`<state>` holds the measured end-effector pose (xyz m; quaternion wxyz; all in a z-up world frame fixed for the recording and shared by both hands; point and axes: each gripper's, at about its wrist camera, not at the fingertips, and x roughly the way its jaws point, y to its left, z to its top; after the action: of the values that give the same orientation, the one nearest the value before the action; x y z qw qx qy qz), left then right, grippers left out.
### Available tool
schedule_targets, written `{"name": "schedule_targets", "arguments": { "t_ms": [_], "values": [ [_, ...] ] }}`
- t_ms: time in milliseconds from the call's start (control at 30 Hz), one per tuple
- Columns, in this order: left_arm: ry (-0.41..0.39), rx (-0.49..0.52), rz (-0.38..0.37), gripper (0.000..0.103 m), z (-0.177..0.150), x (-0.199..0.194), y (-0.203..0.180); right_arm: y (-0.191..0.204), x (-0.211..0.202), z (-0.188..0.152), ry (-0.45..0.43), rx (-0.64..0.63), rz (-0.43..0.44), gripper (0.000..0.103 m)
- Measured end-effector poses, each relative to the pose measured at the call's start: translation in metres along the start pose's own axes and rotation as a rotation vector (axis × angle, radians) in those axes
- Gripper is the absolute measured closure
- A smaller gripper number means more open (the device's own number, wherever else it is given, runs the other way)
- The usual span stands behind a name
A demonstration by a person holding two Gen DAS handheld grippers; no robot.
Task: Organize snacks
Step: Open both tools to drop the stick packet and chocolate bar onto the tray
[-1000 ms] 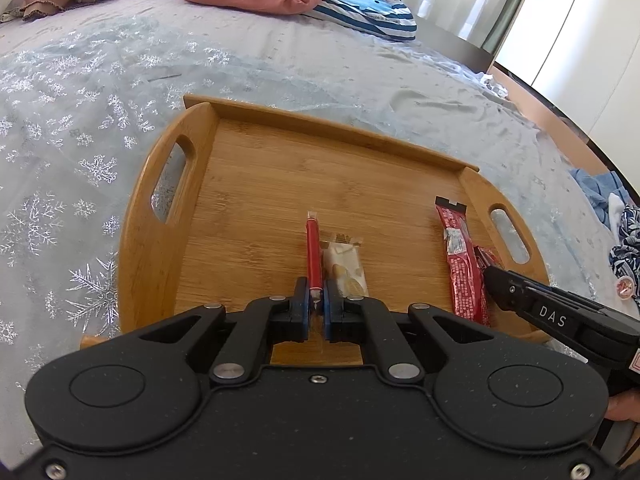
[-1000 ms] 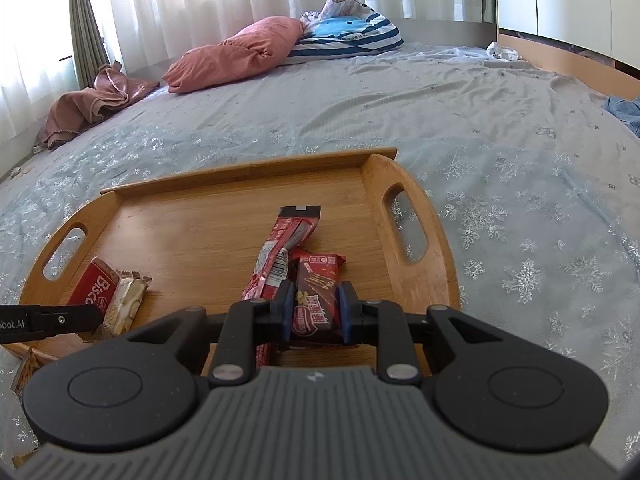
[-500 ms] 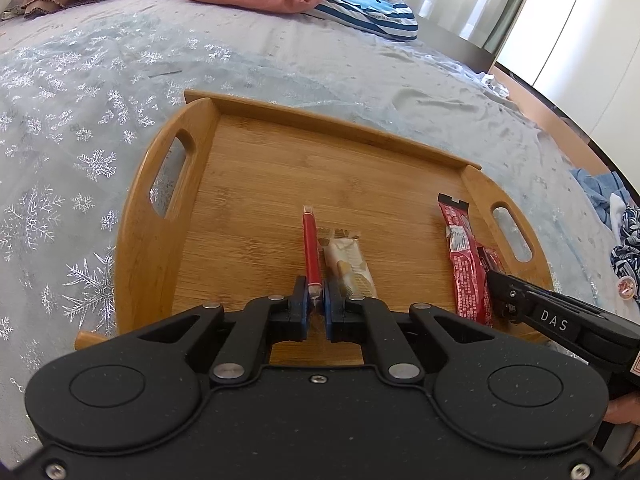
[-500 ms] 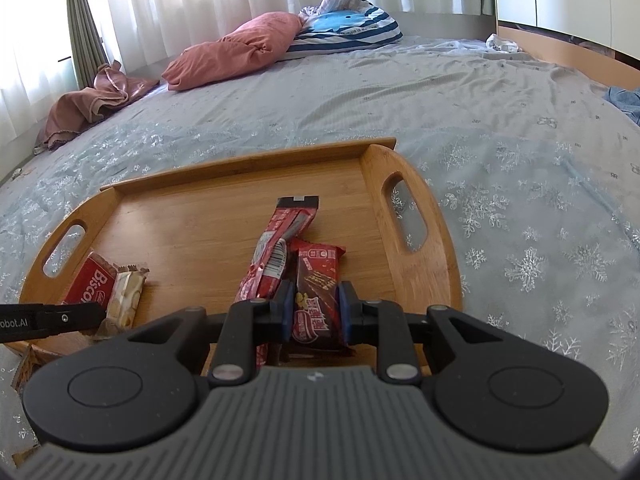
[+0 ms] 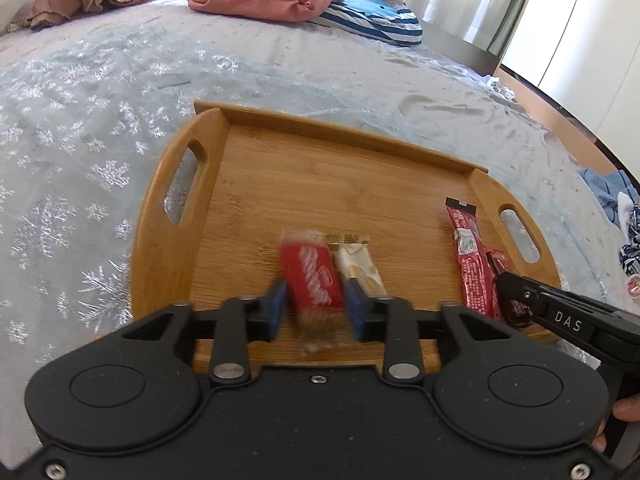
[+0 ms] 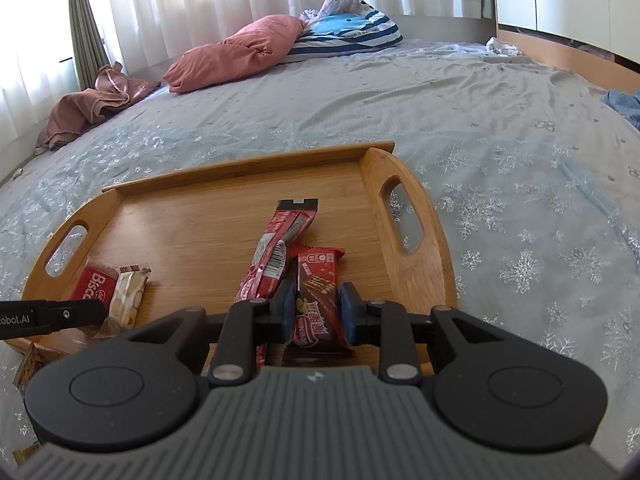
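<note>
L claw [image 5: 316,304]: jaws opening, red biscuit pack [image 5: 311,276] lies flat between the pads, blurred, no pad pressing on it now, so released. Pack sits on the wooden tray [image 5: 304,172], dead ahead of the claw, long axis running straight out along the fingers, far end pointing to the tray's back wall. White wafer pack [image 5: 358,264] just beside it on the R-pad side, parallel, edges touching or nearly; can't tell which.

R claw [image 6: 316,308]: jaws opening too, dark red chocolate bar [image 6: 318,296] between the pads, long axis along the fingers, far end aimed at the tray's far rim. Pads look just off its sides, so let go. Long red stick pack [image 6: 276,252] just L of it, angled slightly, its near end beside the L pad.

Each claw is nearest its own pack; the two pairs are well apart across the tray, which rests on the bed [image 6: 500,128].

Judgement: next move likely a straight pull-back along the fingers; sideways drift would nudge the neighbour packs.
</note>
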<state>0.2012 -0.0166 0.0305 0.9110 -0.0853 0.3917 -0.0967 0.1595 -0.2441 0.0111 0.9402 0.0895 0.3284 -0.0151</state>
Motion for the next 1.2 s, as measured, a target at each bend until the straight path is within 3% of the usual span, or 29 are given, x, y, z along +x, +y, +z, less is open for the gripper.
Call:
{"name": "schedule_targets", "arguments": {
  "t_ms": [100,233,300,400,800,1200],
  "values": [
    [-0.011,0.020,0.016,0.061,-0.001,-0.005,0.000,0.001,-0.003,0.000,-0.006,-0.027,-0.008,0.056],
    [-0.022,0.028,0.026,0.051,-0.003,-0.011,0.003,-0.001,-0.008,-0.001,-0.012,-0.037,-0.011,0.053],
    [-0.025,0.032,0.027,0.036,-0.005,-0.015,0.004,-0.002,-0.012,-0.001,-0.015,-0.041,-0.008,0.051],
    [-0.058,0.052,0.032,0.022,-0.010,-0.026,0.005,-0.003,-0.020,-0.004,-0.029,-0.062,-0.011,0.046],
    [-0.100,0.102,0.035,0.008,-0.034,-0.062,0.006,-0.011,-0.054,-0.021,-0.059,-0.082,0.017,0.030],
    [-0.067,0.108,0.051,0.006,-0.062,-0.072,0.017,-0.008,-0.080,-0.043,-0.070,-0.126,0.046,0.020]
  ]
}}
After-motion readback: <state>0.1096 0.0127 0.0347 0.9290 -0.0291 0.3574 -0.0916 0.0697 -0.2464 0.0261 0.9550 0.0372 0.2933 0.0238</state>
